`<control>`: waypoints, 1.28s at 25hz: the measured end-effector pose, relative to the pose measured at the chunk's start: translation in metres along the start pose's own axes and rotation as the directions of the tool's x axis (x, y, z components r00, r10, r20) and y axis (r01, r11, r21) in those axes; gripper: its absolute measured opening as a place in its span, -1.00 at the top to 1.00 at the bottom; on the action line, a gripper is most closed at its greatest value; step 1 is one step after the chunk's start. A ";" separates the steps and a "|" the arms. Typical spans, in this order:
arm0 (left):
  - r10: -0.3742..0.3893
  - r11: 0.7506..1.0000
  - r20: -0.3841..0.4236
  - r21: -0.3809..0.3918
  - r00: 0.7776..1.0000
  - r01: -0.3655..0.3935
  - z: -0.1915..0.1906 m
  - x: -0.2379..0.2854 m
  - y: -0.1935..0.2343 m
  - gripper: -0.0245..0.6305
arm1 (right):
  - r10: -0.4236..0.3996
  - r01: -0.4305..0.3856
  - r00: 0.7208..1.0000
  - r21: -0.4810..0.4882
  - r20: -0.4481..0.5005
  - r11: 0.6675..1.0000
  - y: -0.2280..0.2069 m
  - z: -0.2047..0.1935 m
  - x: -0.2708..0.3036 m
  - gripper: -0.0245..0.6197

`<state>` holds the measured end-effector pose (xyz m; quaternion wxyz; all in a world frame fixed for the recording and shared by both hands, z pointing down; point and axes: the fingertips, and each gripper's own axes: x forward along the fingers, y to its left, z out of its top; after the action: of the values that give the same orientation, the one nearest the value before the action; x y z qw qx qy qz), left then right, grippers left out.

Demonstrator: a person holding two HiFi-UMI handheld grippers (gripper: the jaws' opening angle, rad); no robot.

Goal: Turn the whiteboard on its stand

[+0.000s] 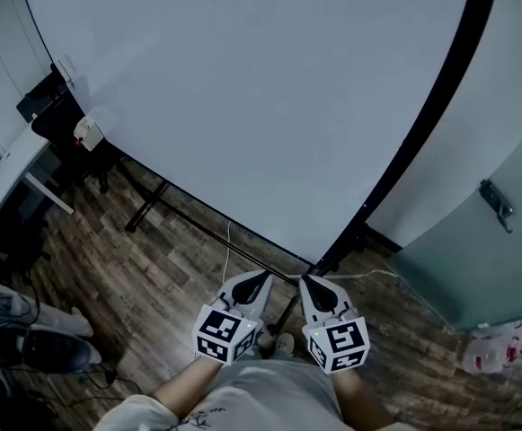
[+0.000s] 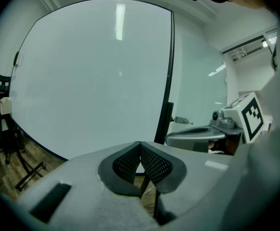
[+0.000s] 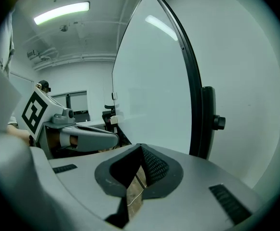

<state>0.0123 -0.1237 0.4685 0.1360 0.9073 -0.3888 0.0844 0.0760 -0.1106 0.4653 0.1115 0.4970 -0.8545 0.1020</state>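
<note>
Nearest me, at the bottom centre of the head view, both tools sit side by side above the floor. The left gripper (image 1: 262,279) has its ribbed black pads pressed tip to tip with nothing between them. The right gripper (image 1: 306,281) is likewise closed and empty. Each is a smooth grey moulded shell backed by a cube (image 1: 225,333) of black-and-white square markers.

Under them I see the floor (image 1: 153,285), dark wood-grain planks, with a thin white cable (image 1: 227,250) lying on it. Just beyond the tips is the black stand (image 1: 337,251), a slim upright post and a low cross bar, with splayed legs toward the left. The whiteboard (image 1: 261,88) sits upright on it. It is a large, smooth, faintly reflective white sheet with rounded corners and a narrow black frame, filling the upper half of the view.

At the right edge is a frosted pale green panel (image 1: 476,268) with a metal latch (image 1: 497,206), and at upper left a black chair (image 1: 49,106). White walls and a ceiling strip light (image 3: 61,12) close the room.
</note>
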 end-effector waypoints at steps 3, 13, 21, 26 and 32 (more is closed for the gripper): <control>0.006 1.000 0.000 0.000 1.000 -0.006 0.002 -0.001 0.003 0.89 | 0.011 -0.011 1.000 0.010 -0.009 1.000 0.005 0.001 0.003 0.90; 0.009 1.000 0.000 0.005 1.000 -0.009 0.004 -0.003 0.009 0.89 | 0.020 -0.019 0.999 0.029 -0.025 0.999 0.006 0.000 0.007 0.90; 0.003 1.000 0.000 0.002 1.000 -0.003 0.004 0.001 0.013 0.89 | 0.015 -0.014 0.999 0.035 -0.028 0.999 0.005 -0.001 0.011 0.90; -0.012 1.000 -0.008 0.005 1.000 0.012 0.004 0.006 0.010 0.89 | 0.016 -0.015 1.000 0.035 -0.026 0.999 0.002 -0.001 0.013 0.90; -0.010 1.000 -0.003 0.012 1.000 0.010 0.009 0.005 0.013 0.89 | 0.027 -0.026 0.999 0.033 -0.024 0.999 0.005 0.003 0.016 0.90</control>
<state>0.0071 -0.1385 0.4641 0.1316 0.9099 -0.3836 0.0871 0.0631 -0.1225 0.4669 0.1123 0.4860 -0.8579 0.1233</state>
